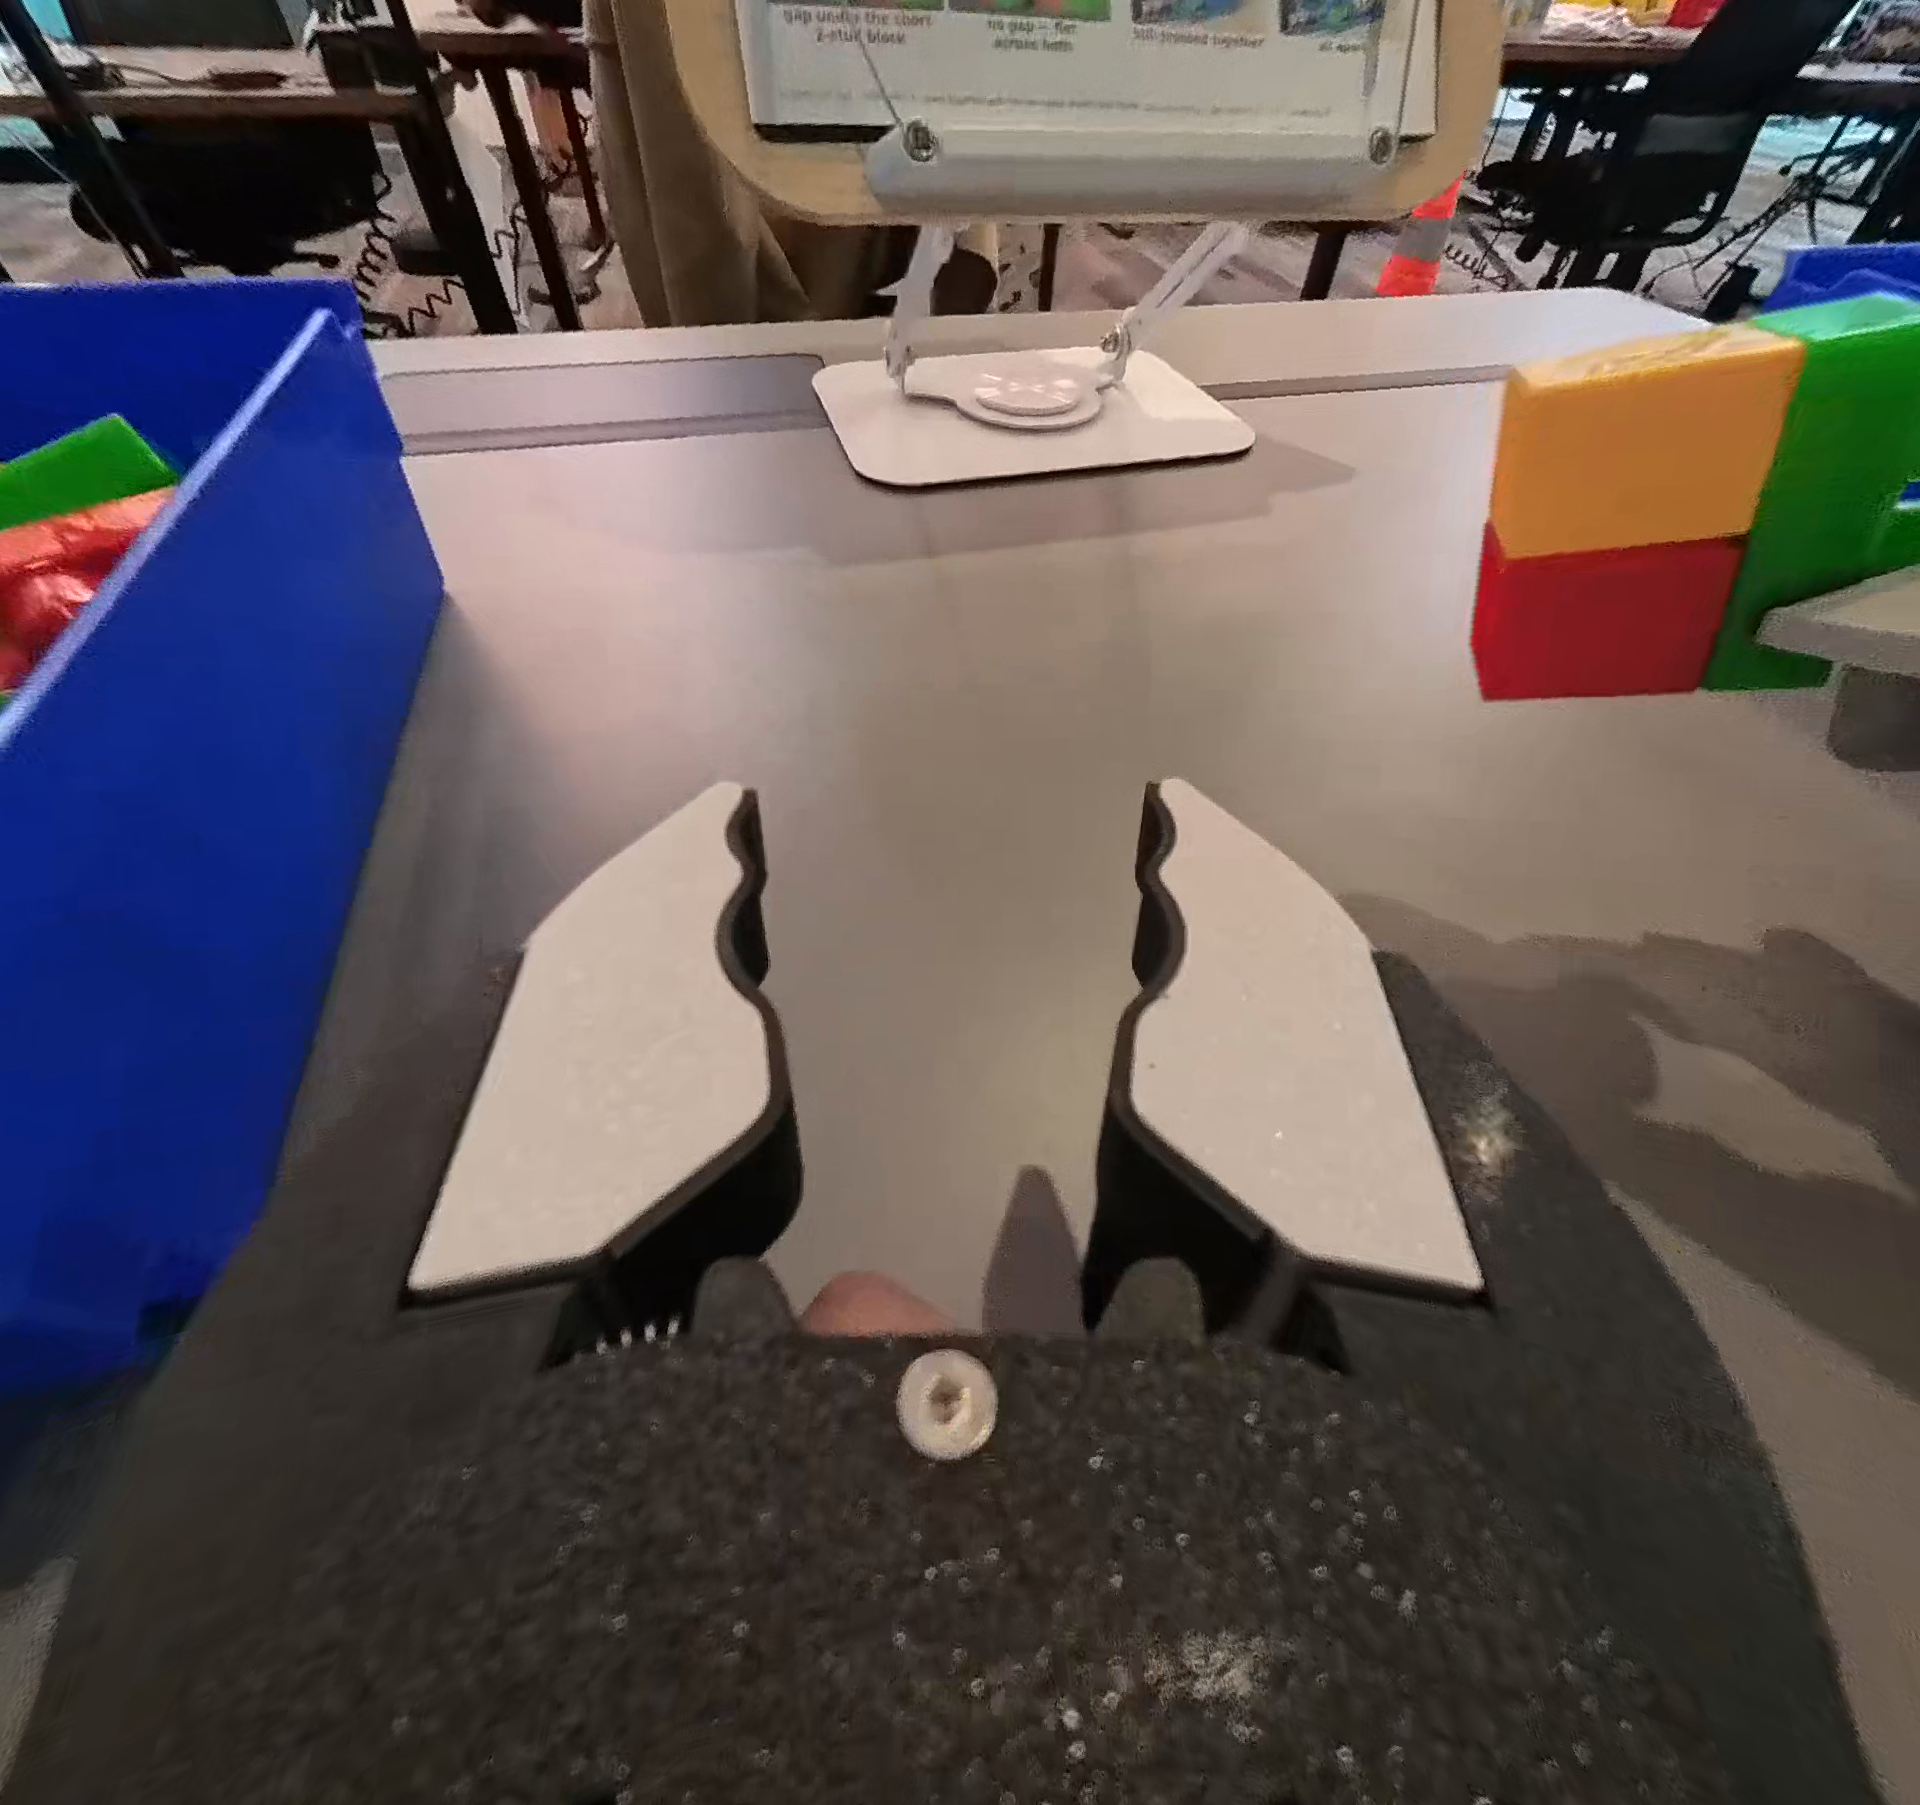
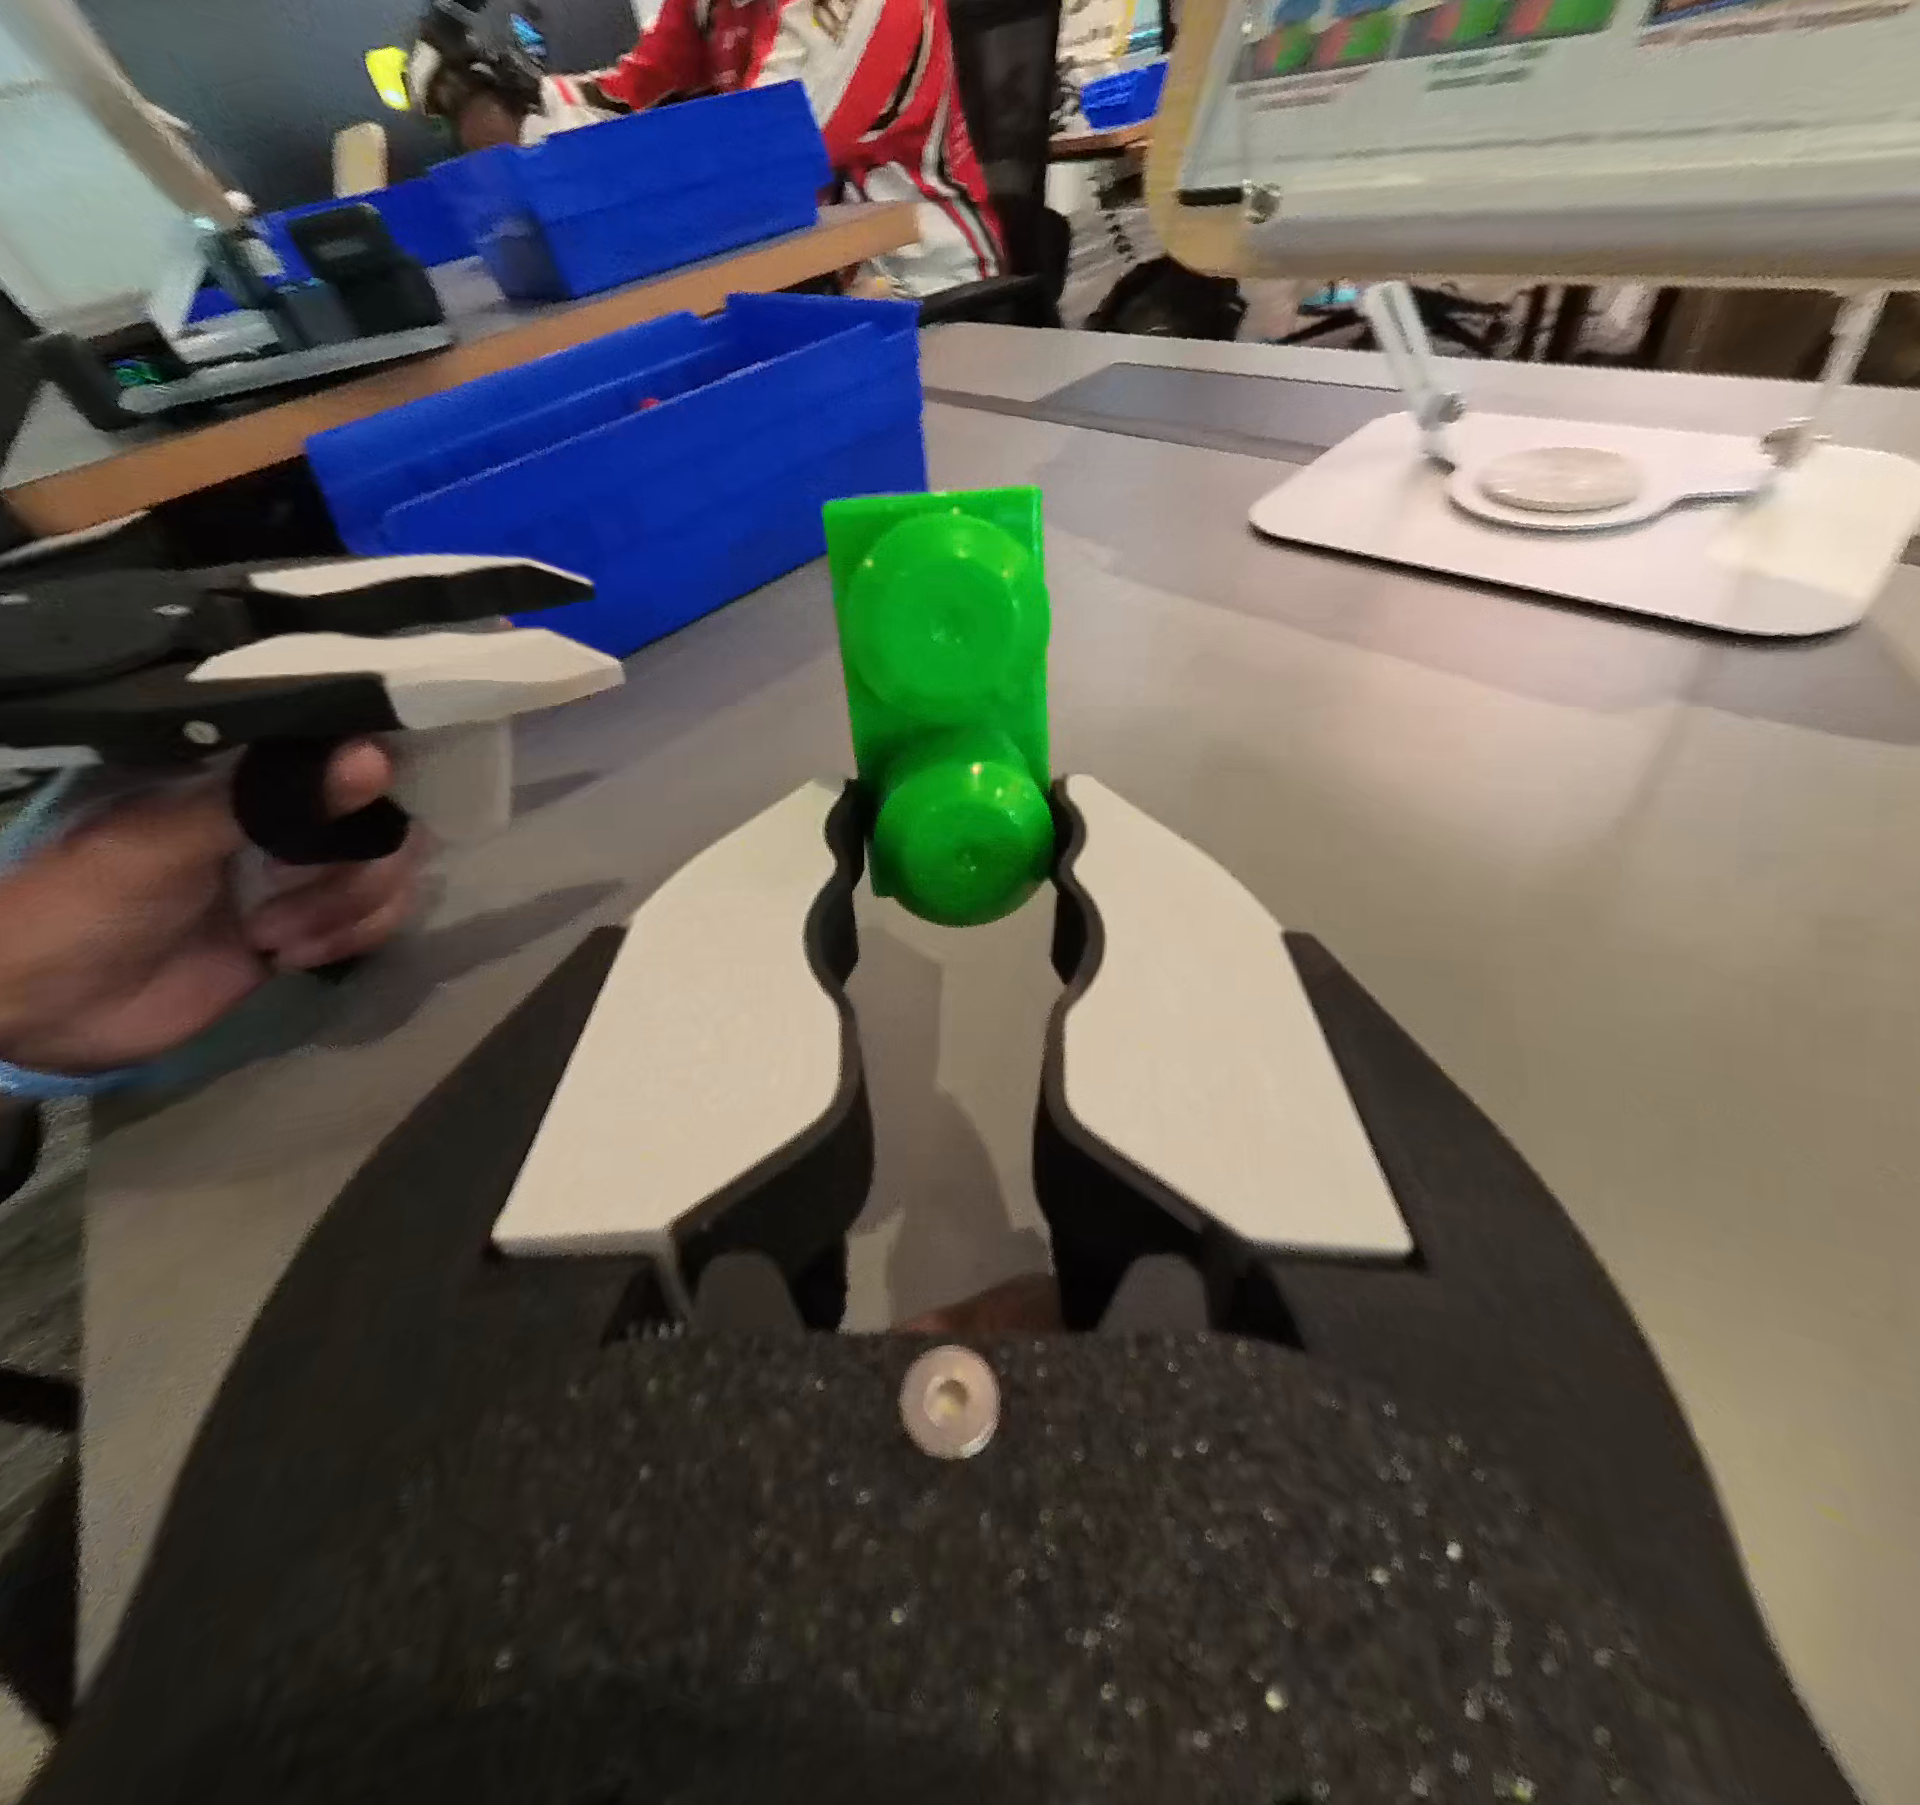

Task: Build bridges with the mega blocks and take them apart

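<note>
The right gripper (image 2: 958, 825) pinches a green block (image 2: 940, 654) between its jaws, studs facing the camera, lifted above the grey surface (image 2: 1455, 924). The left gripper (image 1: 951, 820) hangs with jaws spread and empty (a blue bin (image 1: 208, 716) stands just beside it).

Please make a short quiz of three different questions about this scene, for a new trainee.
1. True or false: the left gripper holds a block.
2. Which colour is the block in the right gripper? A red, B green, C yellow
3. Fill in: in the left wrist view, the yellow block sits on top of a ___ block.

Key: 1 false, it is open and empty. 2 B, the green block. 3 red.
</note>
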